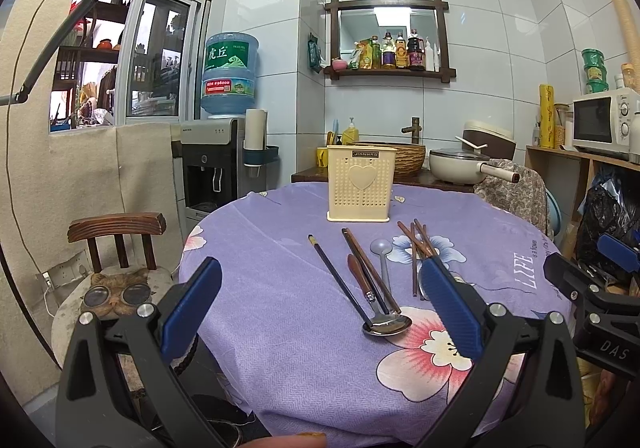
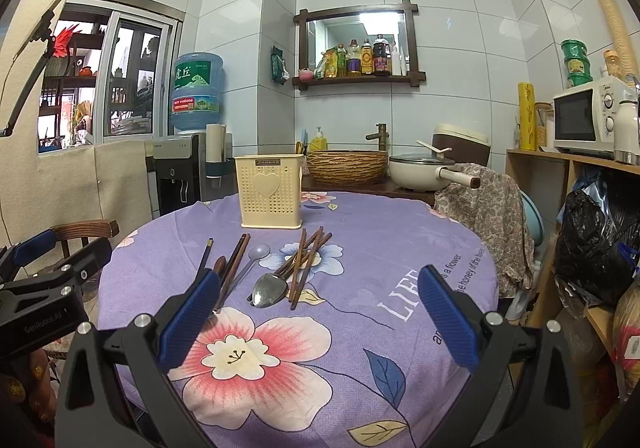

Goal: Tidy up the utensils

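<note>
Lying ahead of both spread fingers (image 1: 450, 308), utensils (image 1: 376, 280) untouched.

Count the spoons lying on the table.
3: a wooden-handled metal spoon nearest the edge, a grey spoon beside it, and a metal spoon among the brown chopsticks. Others may be hidden.

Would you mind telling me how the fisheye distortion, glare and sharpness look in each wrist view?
Left wrist view: wall tiles bow toward the dark corners, the window is blown out, and the utensil holder and metal spoon stay sharp. Right wrist view: the same bowing, a ceiling light glares in the mirror, and the chopsticks are crisp.
</note>
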Tool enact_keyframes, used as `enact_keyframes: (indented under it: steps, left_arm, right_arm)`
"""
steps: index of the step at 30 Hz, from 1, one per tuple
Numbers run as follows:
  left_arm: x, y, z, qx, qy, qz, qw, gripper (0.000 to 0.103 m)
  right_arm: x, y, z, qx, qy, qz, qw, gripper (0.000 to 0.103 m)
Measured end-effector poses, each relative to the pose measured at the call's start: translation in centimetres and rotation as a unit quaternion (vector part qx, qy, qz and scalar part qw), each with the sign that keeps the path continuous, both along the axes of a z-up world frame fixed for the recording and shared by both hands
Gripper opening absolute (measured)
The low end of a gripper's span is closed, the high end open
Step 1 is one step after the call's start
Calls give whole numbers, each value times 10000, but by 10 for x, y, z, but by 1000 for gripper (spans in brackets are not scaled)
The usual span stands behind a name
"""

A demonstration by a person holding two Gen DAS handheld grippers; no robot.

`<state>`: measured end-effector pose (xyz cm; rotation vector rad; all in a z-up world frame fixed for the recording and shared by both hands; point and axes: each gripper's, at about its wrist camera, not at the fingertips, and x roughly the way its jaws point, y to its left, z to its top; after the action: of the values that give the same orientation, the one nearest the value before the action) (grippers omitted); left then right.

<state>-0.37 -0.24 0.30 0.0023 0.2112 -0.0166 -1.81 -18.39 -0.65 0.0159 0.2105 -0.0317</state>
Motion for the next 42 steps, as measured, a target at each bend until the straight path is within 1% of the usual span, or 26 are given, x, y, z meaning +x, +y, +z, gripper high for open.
enact_keyframes:
  steps: [4,6,8,10,11,13,14,16,18,20,21,22,23,24,25,26,27,28,29,30,33,35,36,39,42]
  left_arm:
    - [3,1,-2,-28,71,-19,10000,98]
    - [11,1,-5,-15,247,-14,9997,98]
    - [26,5,-6,36,457,-13,9989,98]
    - [47,8,-6,144,811,98,9966,98]
    - [62,10,-5,178,1061,173,9940,98]
    - [93,16,-4,151,1564,115,9875,98]
    - [109,20,-3,94,1728,51,9849,98]
    - [138,23,-1,94,1892,-59,9819,98]
    - [172,20,-2,247,2102,-120,9773,93]
    - [207,17,-6,352,2377,-254,9704,77]
    - [225,18,-10,336,2563,-305,9655,72]
    - [242,19,-14,292,2743,-313,9607,62]
    - [258,21,-17,221,2892,-320,9565,55]
    - [269,23,-20,158,3000,-309,9533,52]
    - [280,24,-21,131,3084,-274,9508,50]
    - [288,24,-22,122,3107,-258,9501,49]
    - [294,24,-22,108,3111,-253,9500,48]
    - [299,25,-21,104,3131,-260,9493,48]
    - [304,25,-21,117,3157,-271,9484,47]
    - [308,25,-22,145,3189,-267,9473,47]
    - [318,30,-28,134,3354,-232,9417,44]
    - [324,33,-33,58,3505,-235,9362,39]
    - [327,34,-34,8,3555,-257,9343,38]
    - [335,33,-35,-66,3582,-266,9333,37]
    - [341,27,-37,-109,3663,-350,9298,37]
  right_arm:
    - [4,0,0,-21,52,-5,10000,97]
    - [12,-1,0,6,164,10,9999,97]
    - [25,-5,1,14,376,35,9993,97]
    - [47,-11,3,24,721,182,9972,97]
    - [62,-13,4,32,961,273,9950,97]
    - [90,-18,5,129,1390,358,9896,97]
    - [106,-22,5,228,1625,400,9856,97]
    - [136,-25,5,378,1994,479,9780,97]
    - [161,-24,4,459,2194,594,9727,97]
    - [193,-24,4,489,2455,654,9659,97]
    - [209,-23,4,444,2577,655,9630,96]
    - [221,-22,2,402,2668,654,9607,92]
    - [236,-21,1,351,2795,610,9576,84]
    - [251,-20,-1,279,2919,544,9545,79]
    - [261,-19,-2,231,2981,538,9528,75]
    - [273,-18,-3,211,3028,569,9511,67]
    - [283,-17,-3,206,3079,566,9495,63]
    - [295,-16,-4,237,3156,578,9468,62]
    - [306,-15,-4,319,3222,642,9440,58]
    - [318,-14,-6,416,3270,681,9417,51]
    - [347,-12,-11,489,3413,572,9369,42]
    - [364,-11,-17,570,3576,509,9308,39]
    - [371,-10,-19,560,3634,479,9287,37]
    - [381,-8,-25,573,3707,420,9260,31]
    - [387,-4,-28,612,3762,467,9233,28]
